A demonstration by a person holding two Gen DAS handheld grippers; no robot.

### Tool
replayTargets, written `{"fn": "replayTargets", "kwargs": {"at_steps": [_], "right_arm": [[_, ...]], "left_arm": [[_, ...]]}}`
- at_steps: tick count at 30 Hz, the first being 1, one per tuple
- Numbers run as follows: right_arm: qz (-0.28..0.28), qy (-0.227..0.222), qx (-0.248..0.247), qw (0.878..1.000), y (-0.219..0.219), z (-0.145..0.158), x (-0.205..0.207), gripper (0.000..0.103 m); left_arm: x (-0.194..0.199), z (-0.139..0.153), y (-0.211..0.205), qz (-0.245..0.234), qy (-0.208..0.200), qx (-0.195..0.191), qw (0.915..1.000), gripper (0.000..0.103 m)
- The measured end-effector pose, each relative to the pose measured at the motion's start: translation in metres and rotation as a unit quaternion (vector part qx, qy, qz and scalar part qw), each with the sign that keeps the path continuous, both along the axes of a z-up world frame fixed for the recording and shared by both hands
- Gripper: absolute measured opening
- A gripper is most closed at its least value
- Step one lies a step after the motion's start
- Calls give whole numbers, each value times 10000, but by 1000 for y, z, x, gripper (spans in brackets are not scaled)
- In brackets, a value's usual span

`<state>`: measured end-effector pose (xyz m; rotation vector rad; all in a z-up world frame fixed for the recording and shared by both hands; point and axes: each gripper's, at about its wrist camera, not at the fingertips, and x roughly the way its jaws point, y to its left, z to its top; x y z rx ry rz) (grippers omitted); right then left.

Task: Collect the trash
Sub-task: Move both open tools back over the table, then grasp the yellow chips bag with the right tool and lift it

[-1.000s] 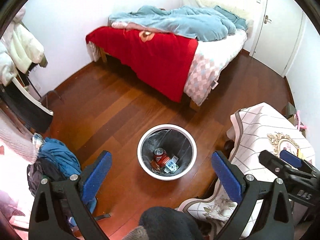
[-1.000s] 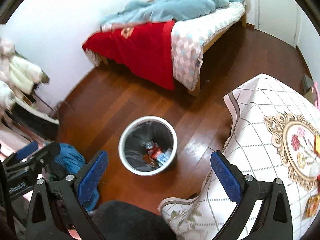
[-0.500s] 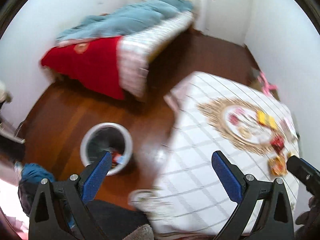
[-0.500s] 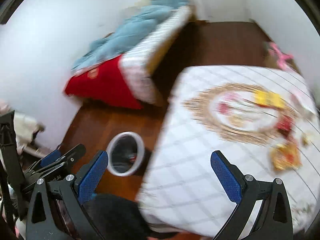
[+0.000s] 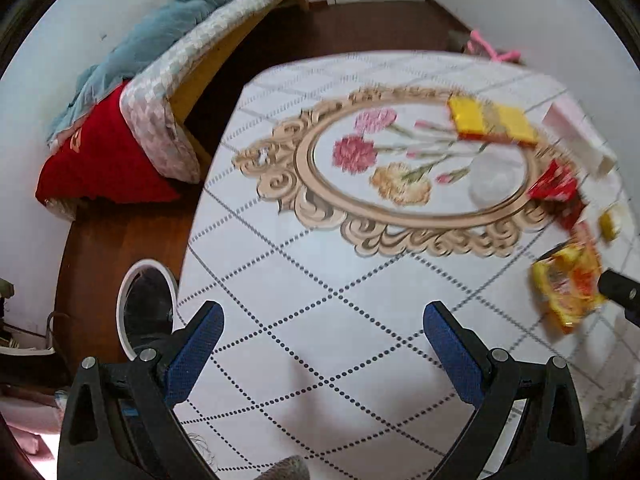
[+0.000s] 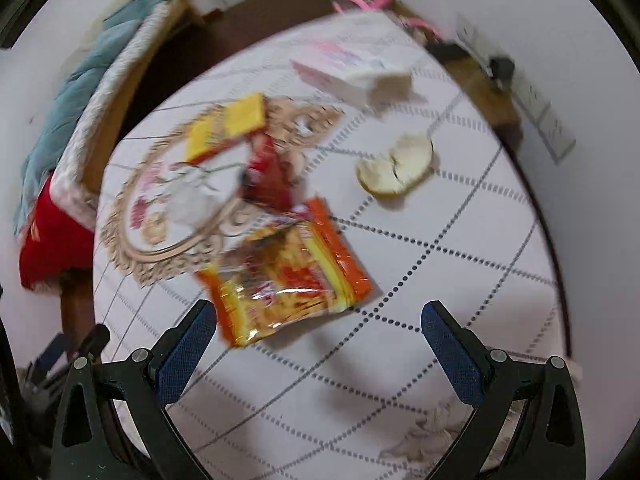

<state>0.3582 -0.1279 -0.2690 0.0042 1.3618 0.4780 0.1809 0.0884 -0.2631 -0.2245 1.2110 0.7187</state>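
Both pairs of tongs hang over a table draped in a white cloth (image 5: 320,320) printed with a dotted diamond grid and a gold-framed oval of flowers. The left gripper (image 5: 320,344) has its blue-padded fingers spread wide with nothing between them, above a bare stretch of cloth. The right gripper (image 6: 316,340) is spread wide too and holds nothing; its tip shows at 3 o'clock in the left wrist view. The trash lies scattered on the cloth: an orange and yellow snack wrapper (image 6: 288,276) sits just ahead of the right gripper, toward 11 o'clock from its gap, near the left finger, though whether it touches is unclear through the blur. Beyond it, at 12 o'clock, lies a red wrapper (image 6: 266,178), and past that a yellow packet (image 6: 226,128) across the oval's rim. At 1 o'clock sits a pale, crumpled round scrap (image 6: 396,164), and farther back a white and pink box (image 6: 352,72). A white-rimmed bin (image 5: 146,312) with a dark liner stands on the wooden floor at 9 o'clock of the left gripper, beside the table's edge. A bed (image 5: 160,92) with red and blue covers fills the upper left.
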Motion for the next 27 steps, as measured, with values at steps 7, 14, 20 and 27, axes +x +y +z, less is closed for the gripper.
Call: {"fn": "replayTargets", "kwargs": {"at_steps": [7, 14, 20, 27], "right_arm": [[-410, -54, -96, 9991, 15, -36, 9, 103], [-245, -977, -780, 9919, 38, -37, -16, 78], [-153, -1166, -489, 9919, 19, -32, -24, 11], [-334, -1075, 232, 9934, -15, -3, -19, 6]], "left_arm": [[-10, -26, 10, 151, 365, 50, 9992, 102], [-11, -29, 16, 181, 425, 66, 9989, 102], [5, -25, 6, -18, 341, 16, 9994, 102], [34, -18, -7, -294, 123, -143, 9994, 102]]}}
